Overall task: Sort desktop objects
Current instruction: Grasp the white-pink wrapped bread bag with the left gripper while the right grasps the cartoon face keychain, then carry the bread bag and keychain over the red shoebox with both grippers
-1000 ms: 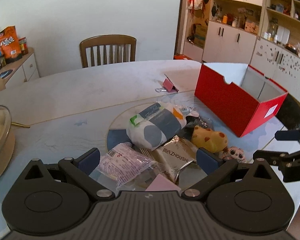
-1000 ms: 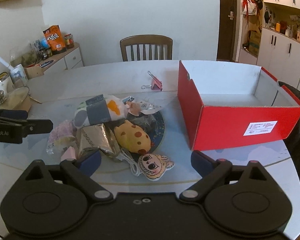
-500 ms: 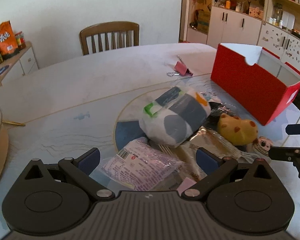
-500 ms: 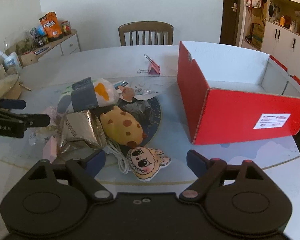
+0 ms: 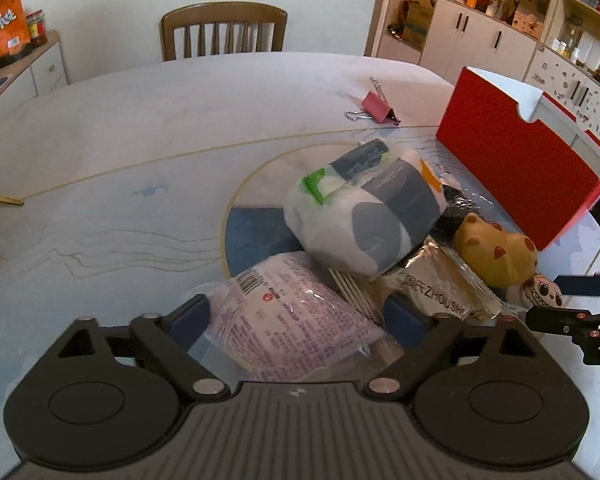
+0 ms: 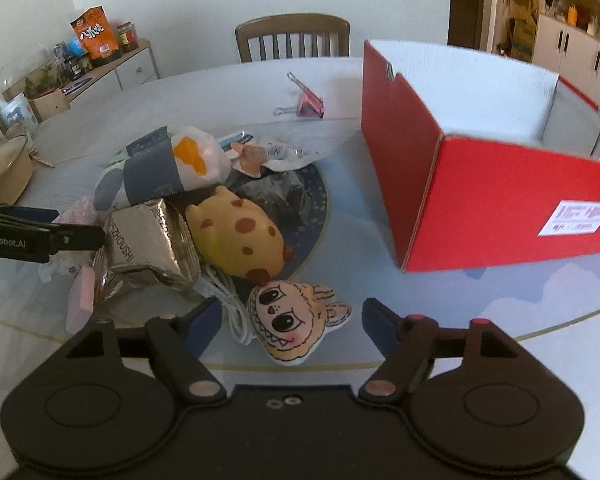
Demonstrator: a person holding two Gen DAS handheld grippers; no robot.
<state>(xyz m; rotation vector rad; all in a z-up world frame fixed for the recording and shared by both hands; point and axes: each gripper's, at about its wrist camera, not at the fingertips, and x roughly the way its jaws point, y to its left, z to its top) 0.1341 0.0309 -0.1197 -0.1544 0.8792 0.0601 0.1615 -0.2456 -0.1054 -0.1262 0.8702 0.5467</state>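
Two grippers closing: left gripper [image 5: 296, 318] jaws straddle soft, slippery pink plastic snack packet [image 5: 292, 312], near pile edge; right gripper [image 6: 292, 320] straddles light flat cartoon-face plush charm [image 6: 294, 320]. Neither pinched yet; grab mid-body.

This was a home dining room. A brown wooden slat-backed chair [image 5: 223, 30] stood at the far edge of a round, pale marble-patterned desk [image 5: 148, 120]. White cupboards with dark handles [image 5: 476, 46] and open wooden shelves crowded with jars and bottles [image 5: 580, 20] filled the right-hand wall. A low white sideboard [image 6: 116, 68] carried an orange snack bag [image 6: 94, 38] and jars.
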